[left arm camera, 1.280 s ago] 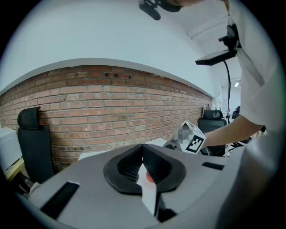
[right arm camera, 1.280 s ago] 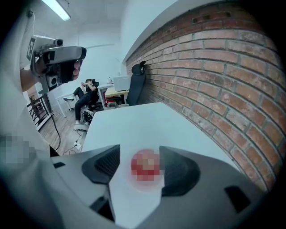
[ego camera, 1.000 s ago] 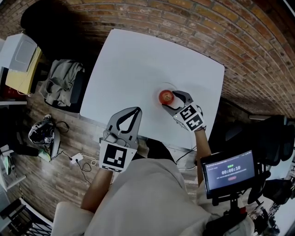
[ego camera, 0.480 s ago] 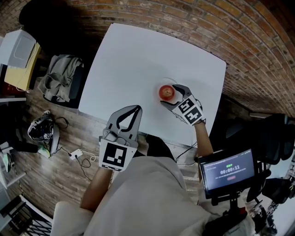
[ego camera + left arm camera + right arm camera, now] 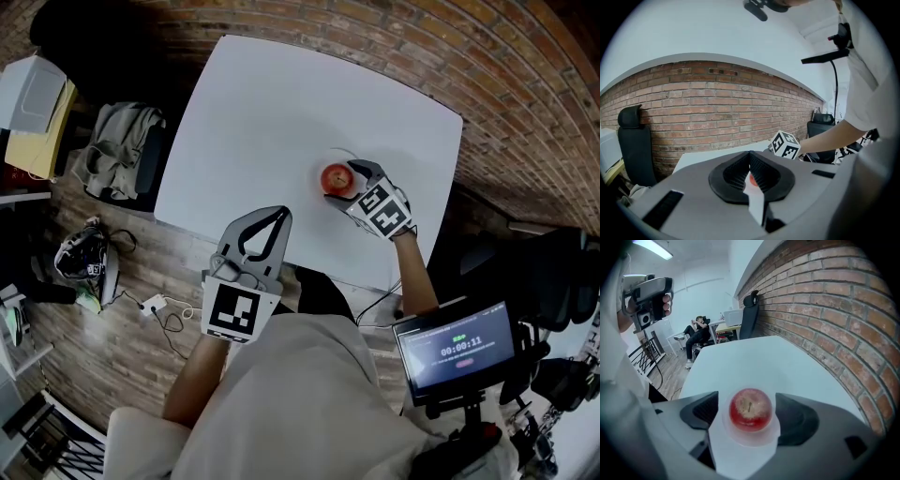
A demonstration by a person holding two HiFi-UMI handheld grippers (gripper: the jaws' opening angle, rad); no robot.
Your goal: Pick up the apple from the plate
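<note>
Red apple sits on its pale plate on the white surface, between your right gripper's jaws, which have just been opening and stand clear of it. Your left gripper hovers clenched, empty.

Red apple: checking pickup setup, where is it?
Head view: the round red apple sits on a white plate on the white table's right, between the tongs of the right gripper, which have just been opening.
</note>
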